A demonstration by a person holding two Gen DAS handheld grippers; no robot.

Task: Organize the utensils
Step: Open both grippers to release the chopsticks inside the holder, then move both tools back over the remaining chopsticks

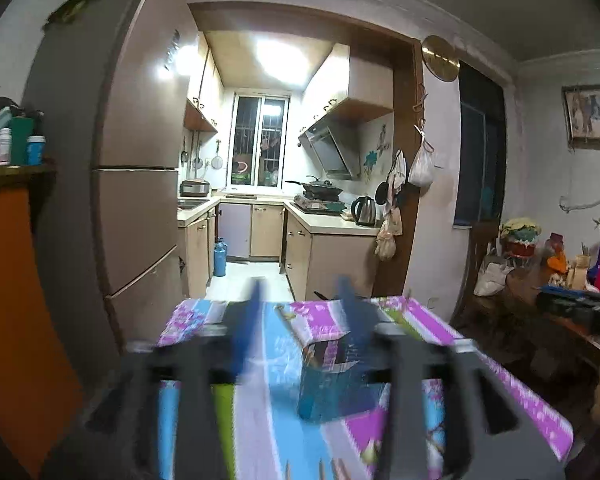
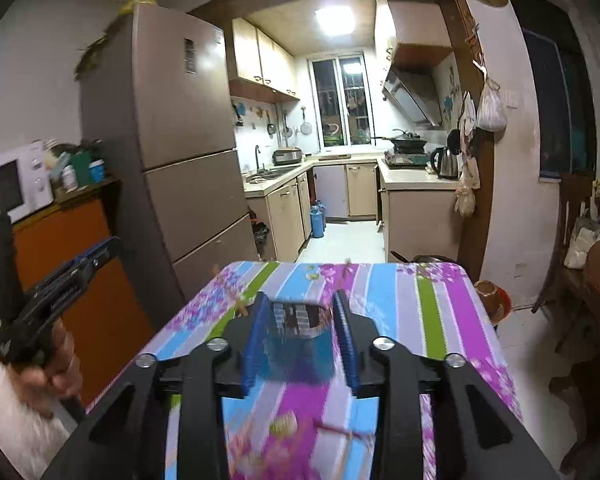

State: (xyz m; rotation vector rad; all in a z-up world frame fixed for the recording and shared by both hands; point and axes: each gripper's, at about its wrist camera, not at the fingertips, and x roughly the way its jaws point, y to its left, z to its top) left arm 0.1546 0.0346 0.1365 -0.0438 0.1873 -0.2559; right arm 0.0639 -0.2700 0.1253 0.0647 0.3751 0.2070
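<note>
My right gripper [image 2: 300, 312] stood partly open over the striped floral tablecloth [image 2: 432, 304], its blue fingers [image 2: 256, 340] on either side of a blue, dark-topped holder [image 2: 300, 344] without pressing on it, as far as the blur let me judge. That holder stood on the cloth near the middle of the table. My left gripper [image 1: 300, 292] was also partly open and gripped nothing; in its view the holder [image 1: 332, 380] sat beyond its right finger, smeared by motion, so I could not make out what it contained. From the right wrist I saw my left hand [image 2: 56, 364], in a pale sleeve, holding that gripper off to the left of the holder. Beyond the holder, past the table's far edge, a tall brown refrigerator [image 2: 172, 120] stood left of the doorway to a lit kitchen with a barred window [image 2: 342, 100]. A kettle [image 2: 446, 162] stood on the counter right of that. A white microwave [image 2: 16, 184] sat on an orange cabinet [image 2: 84, 280] left of the refrigerator.
</note>
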